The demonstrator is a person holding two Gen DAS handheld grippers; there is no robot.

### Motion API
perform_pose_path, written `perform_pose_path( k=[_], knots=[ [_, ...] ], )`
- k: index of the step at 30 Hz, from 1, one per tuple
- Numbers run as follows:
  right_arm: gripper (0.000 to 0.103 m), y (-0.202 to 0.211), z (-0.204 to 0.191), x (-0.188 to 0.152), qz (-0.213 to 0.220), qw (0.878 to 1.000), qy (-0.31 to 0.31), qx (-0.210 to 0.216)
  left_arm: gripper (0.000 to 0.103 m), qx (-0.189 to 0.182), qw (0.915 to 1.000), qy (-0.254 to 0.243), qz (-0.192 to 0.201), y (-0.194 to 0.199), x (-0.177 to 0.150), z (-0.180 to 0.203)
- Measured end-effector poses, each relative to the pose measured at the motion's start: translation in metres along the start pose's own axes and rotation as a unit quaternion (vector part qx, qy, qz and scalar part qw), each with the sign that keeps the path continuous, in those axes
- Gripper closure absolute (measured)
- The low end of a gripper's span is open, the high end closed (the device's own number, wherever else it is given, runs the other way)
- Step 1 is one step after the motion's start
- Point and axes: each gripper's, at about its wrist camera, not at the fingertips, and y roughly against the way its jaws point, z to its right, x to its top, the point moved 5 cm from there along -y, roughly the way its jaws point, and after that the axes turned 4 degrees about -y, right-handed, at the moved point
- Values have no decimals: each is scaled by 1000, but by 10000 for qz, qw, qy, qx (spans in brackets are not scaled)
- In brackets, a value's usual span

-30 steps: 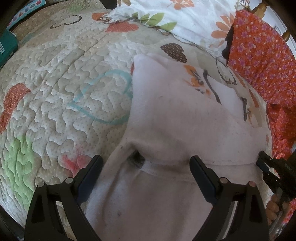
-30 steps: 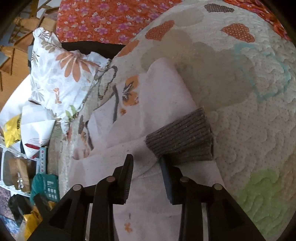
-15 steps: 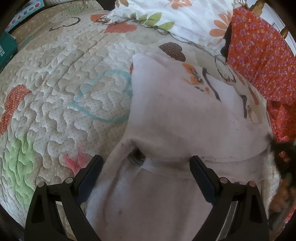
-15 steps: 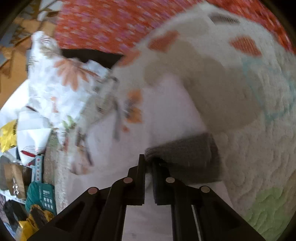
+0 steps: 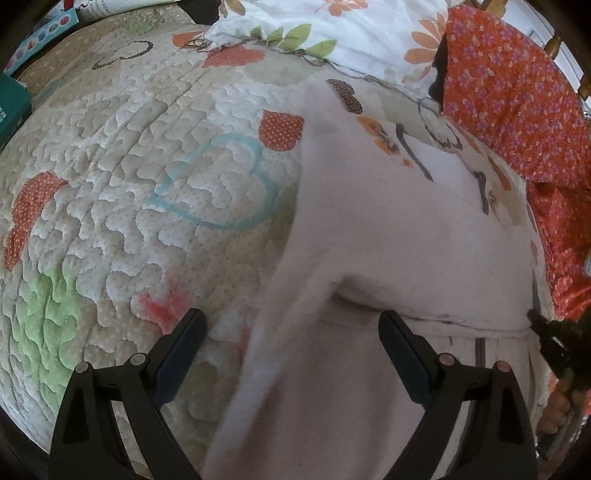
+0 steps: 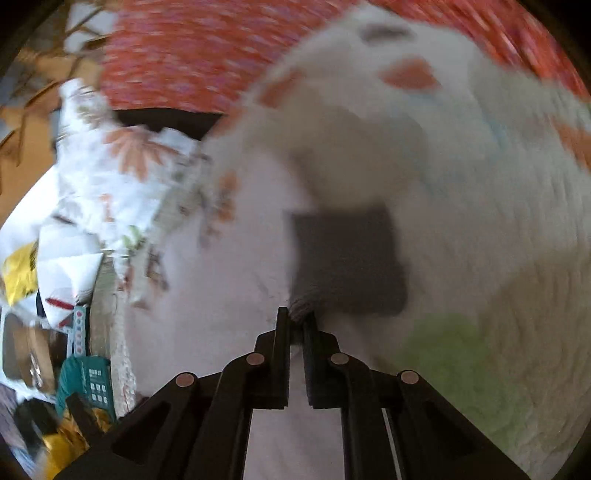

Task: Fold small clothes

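Step in hand: While my right gripper (image 6: 295, 317) pinches the grey ribbed cuff (image 6: 347, 262), I am carrying that sleeve across the white garment (image 5: 399, 229).
Garment: spread on the quilt (image 5: 122, 192), just beside the floral pillow (image 5: 354, 29).
Left gripper (image 5: 291, 332): jaws wide apart, holding nothing, poised over the garment's near edge.
Next move: I judge the cuff must be laid flat on the garment, then let go.

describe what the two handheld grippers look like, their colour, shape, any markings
Both the left gripper and the right gripper are matte black plastic, each with two flat rectangular fingers on angled linkage arms that have triangular cut-outs. Round copper-coloured rivets mark the pivots. No cables, labels or sleeves show; a bit of a hand is visible at the left view's edge.
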Motion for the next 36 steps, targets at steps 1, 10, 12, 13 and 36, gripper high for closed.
perform_pose_path(
  k=[1, 10, 12, 13, 36],
  knots=[
    [96, 3, 4, -1, -3, 10000, 30, 30, 9, -19, 10000, 8, 1, 1, -1, -1],
    [89, 30, -20, -4, 354, 9973, 595, -251, 11, 135, 9960, 580, 666, 34, 22, -35],
    [83, 39, -27, -5, 518, 9954, 737, -324, 11, 90, 9951, 665, 719, 33, 35, -41],
    [81, 41, -29, -5, 559, 9949, 764, -351, 11, 10, 9956, 654, 671, 29, 41, -41],
    [77, 58, -20, 5, 882, 9902, 682, -840, 103, 1211, 9913, 274, 434, -8, 100, -56]
  ],
)
